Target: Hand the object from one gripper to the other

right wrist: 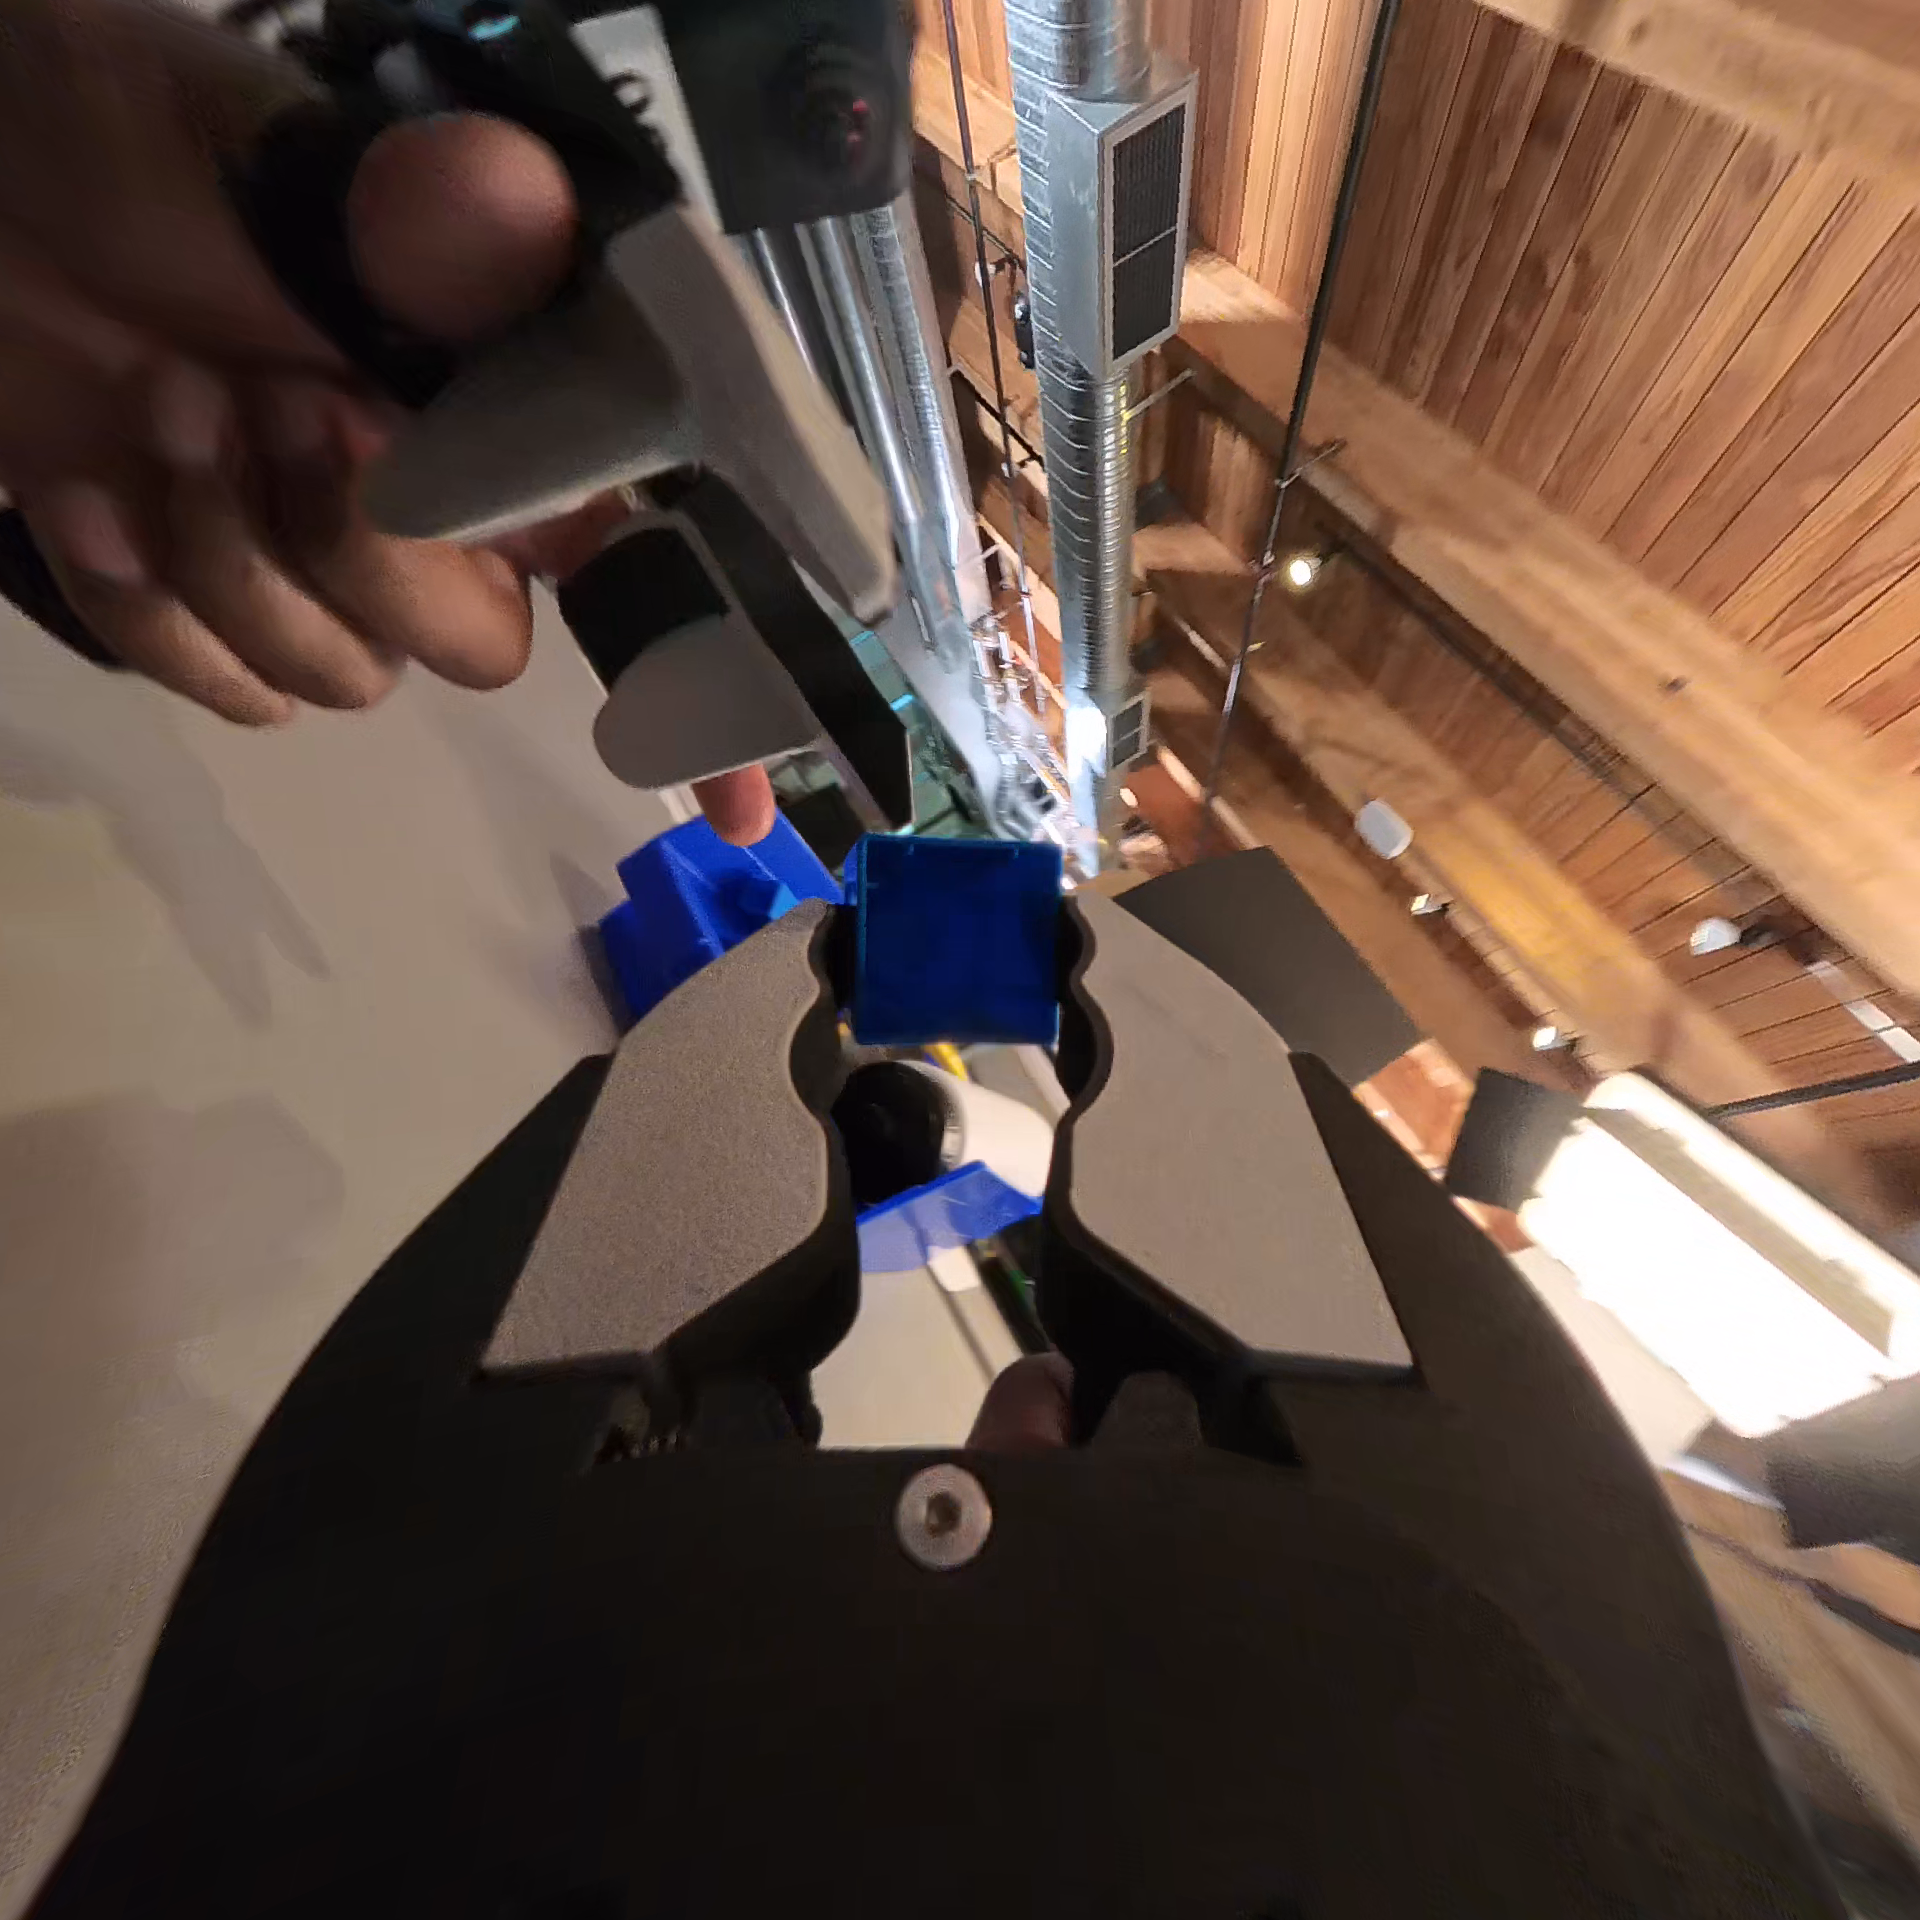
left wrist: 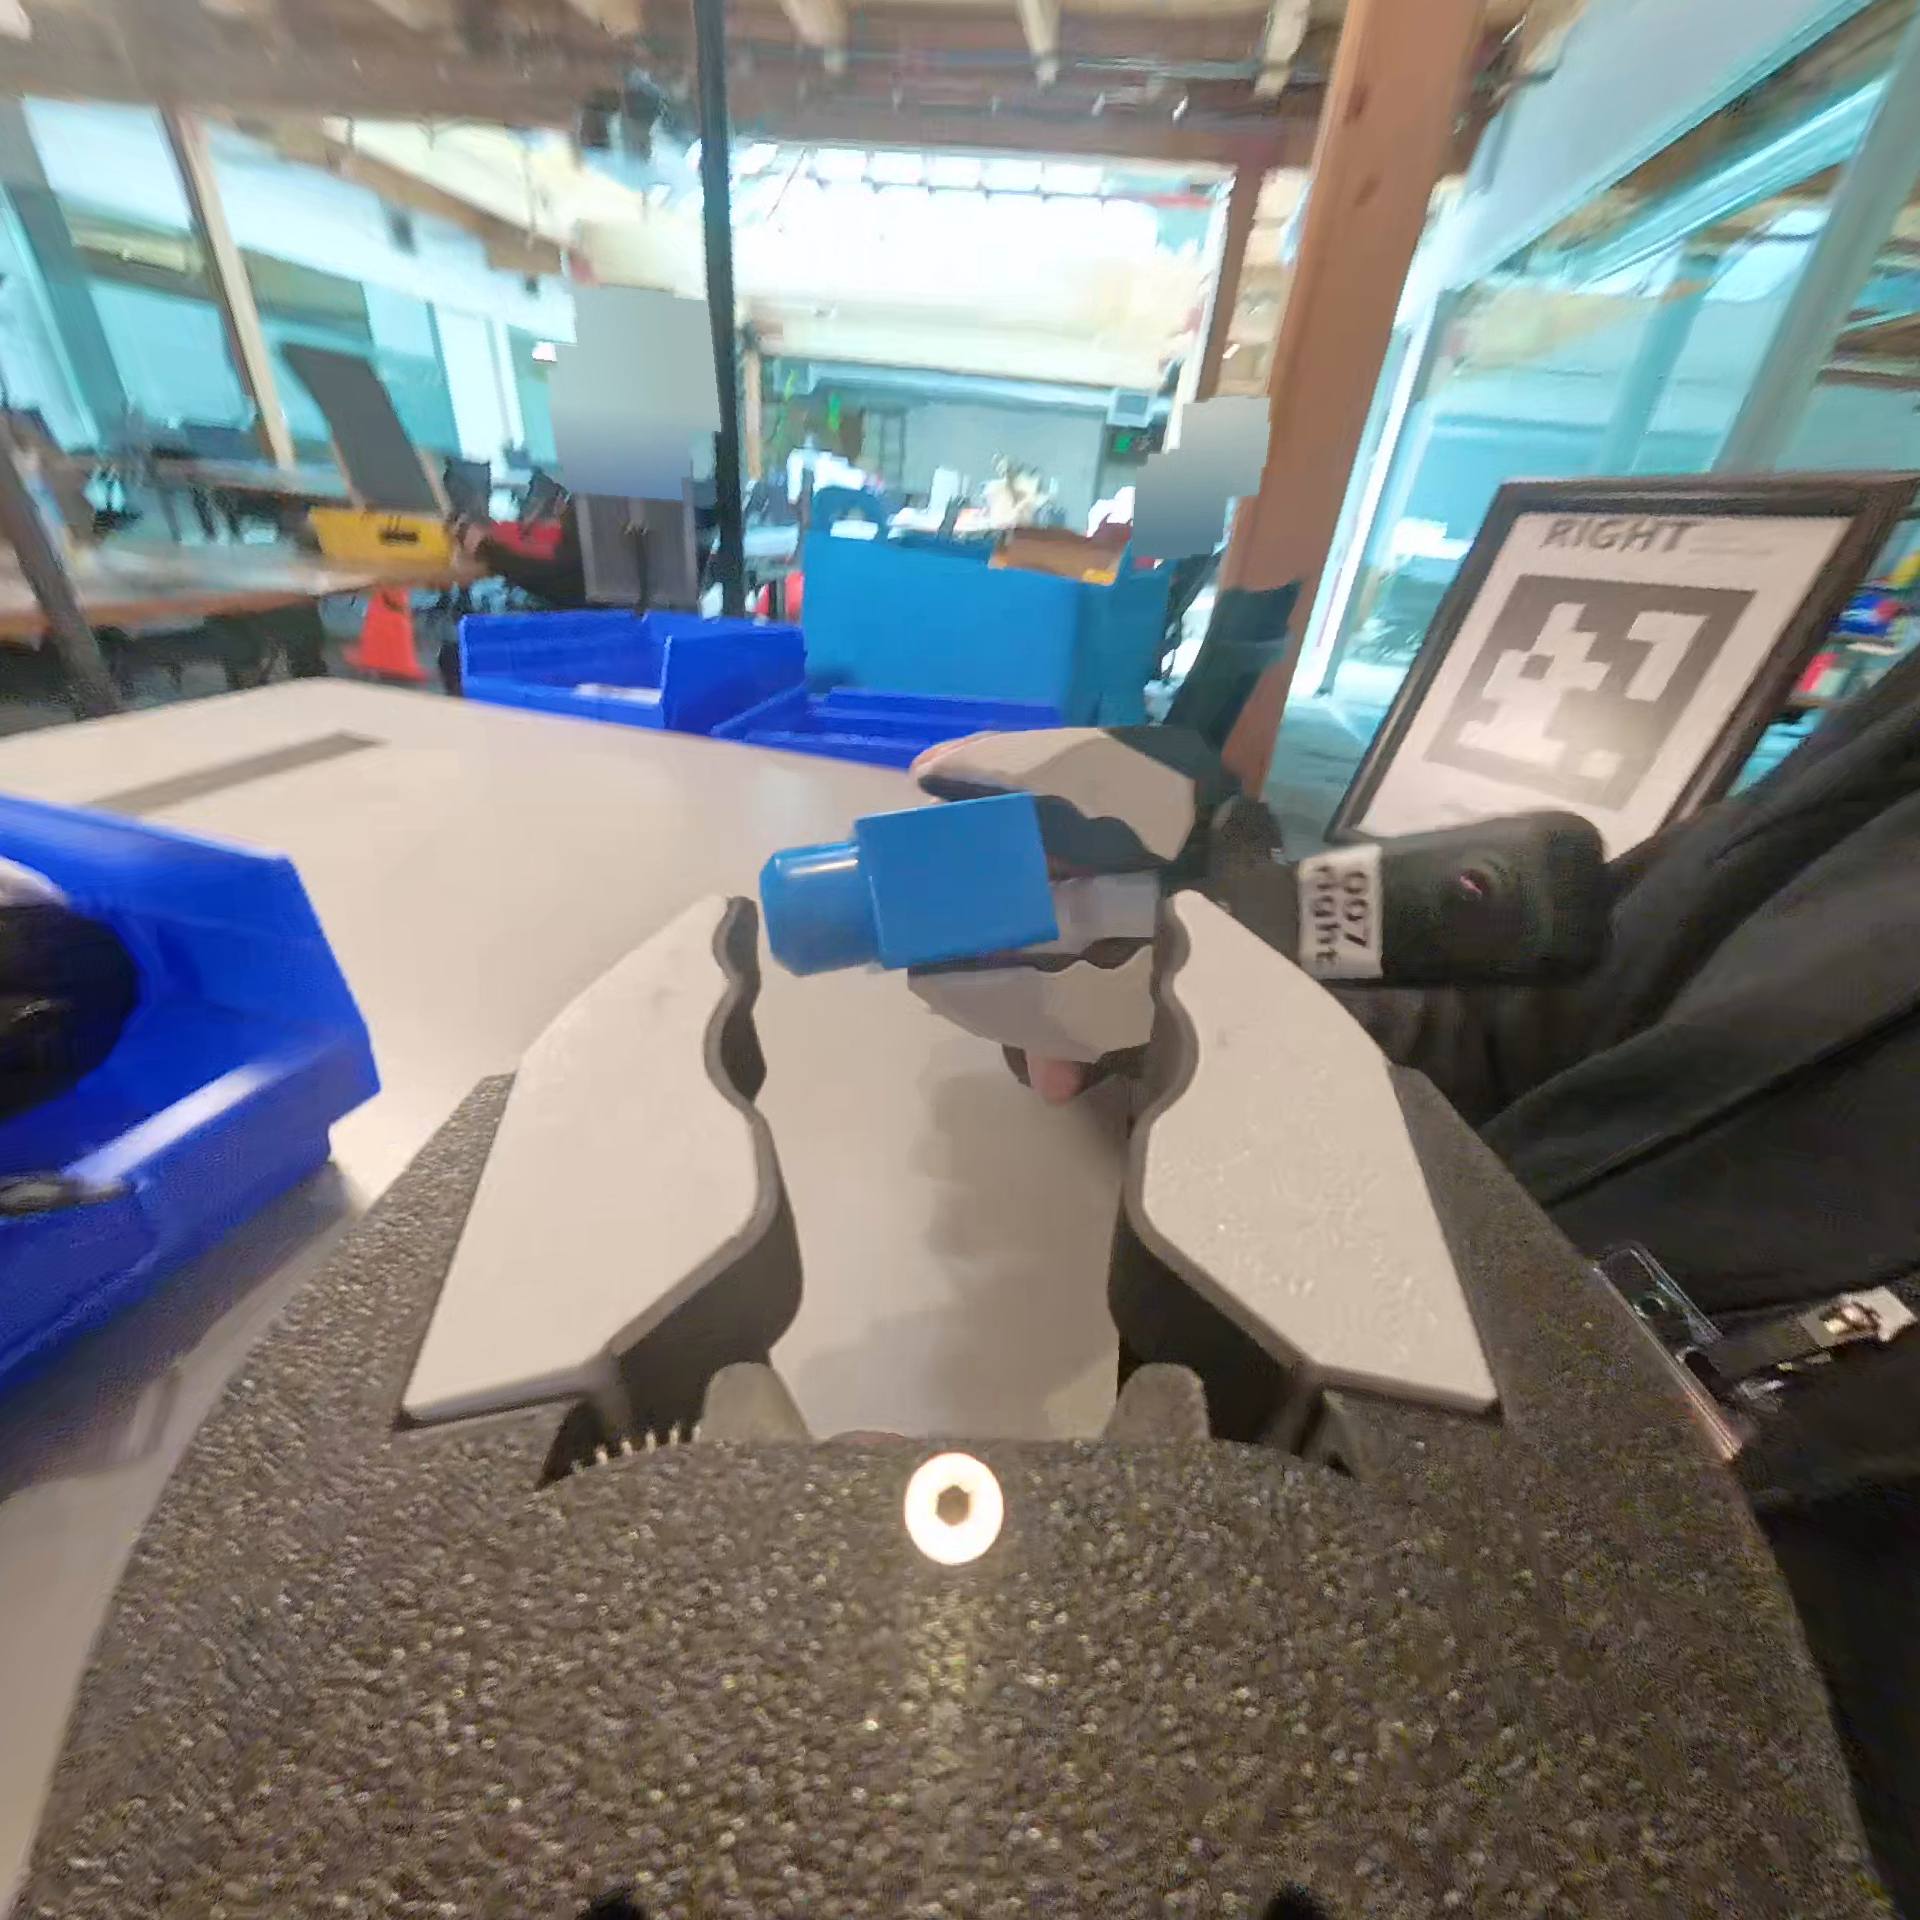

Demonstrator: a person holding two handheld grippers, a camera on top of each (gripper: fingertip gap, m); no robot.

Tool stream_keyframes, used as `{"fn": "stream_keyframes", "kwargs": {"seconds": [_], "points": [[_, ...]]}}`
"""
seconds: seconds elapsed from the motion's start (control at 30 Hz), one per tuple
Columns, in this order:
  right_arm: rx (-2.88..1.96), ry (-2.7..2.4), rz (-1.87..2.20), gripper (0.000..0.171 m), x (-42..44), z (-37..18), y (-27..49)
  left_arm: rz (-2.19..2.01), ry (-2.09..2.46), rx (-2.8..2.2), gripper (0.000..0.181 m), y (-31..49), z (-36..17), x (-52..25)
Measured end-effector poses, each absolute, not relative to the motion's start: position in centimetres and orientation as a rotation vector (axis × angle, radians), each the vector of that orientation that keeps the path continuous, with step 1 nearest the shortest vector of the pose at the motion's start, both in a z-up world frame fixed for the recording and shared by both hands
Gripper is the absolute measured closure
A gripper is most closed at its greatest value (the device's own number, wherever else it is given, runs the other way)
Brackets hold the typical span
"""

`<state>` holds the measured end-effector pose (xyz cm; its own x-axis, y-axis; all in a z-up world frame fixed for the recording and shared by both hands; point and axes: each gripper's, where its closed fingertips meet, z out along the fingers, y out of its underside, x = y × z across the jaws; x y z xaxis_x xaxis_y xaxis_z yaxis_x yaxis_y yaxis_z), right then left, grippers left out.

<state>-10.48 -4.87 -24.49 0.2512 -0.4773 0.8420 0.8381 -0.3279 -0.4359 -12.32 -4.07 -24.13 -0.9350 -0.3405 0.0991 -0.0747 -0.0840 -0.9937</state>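
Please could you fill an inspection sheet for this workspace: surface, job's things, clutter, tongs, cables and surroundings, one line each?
Surface: grey table, mostly bare.
Job's things: blue block with a round stud, held above the table.
Clutter: blue bin at the table's left edge; more blue bins at the far edge; framed marker sign leaning at the right.
Tongs: right tongs shut on the blue block; left tongs open, close to the block, not gripping it.
Cables: nothing seen on the table.
Surroundings: open workshop with a wooden post, a black pole and a silver duct under a wooden ceiling.
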Motion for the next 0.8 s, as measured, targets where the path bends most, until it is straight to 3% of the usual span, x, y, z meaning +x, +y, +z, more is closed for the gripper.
{"fn": "stream_keyframes", "kwargs": {"seconds": [0.2, 0.3, 0.4, 0.7, 0.8], "points": [[-1.308, -0.524, -1.569, 0.133, -11.5, -25.5, -3.6, -1.860, 2.189, -0.644, 0.097, -5.4, -27.0, -11.6], [-1.311, -0.572, -1.580, 0.133, -12.0, -26.0, -3.1, -1.851, 2.155, -0.621, 0.111, -5.8, -27.2, -11.3], [-1.312, -0.569, -1.525, 0.135, -12.3, -26.1, -3.1, -1.793, 2.059, -0.455, 0.111, -5.7, -26.8, -11.0], [-1.501, -0.213, -0.338, 0.117, -12.7, -26.5, -4.2, -1.241, 1.602, 0.154, 0.111, -3.7, -24.7, -11.6], [-1.427, -0.078, -0.112, 0.116, -12.1, -25.1, -5.2, -1.120, 1.525, 0.216, 0.112, -3.4, -24.6, -11.5]]}}
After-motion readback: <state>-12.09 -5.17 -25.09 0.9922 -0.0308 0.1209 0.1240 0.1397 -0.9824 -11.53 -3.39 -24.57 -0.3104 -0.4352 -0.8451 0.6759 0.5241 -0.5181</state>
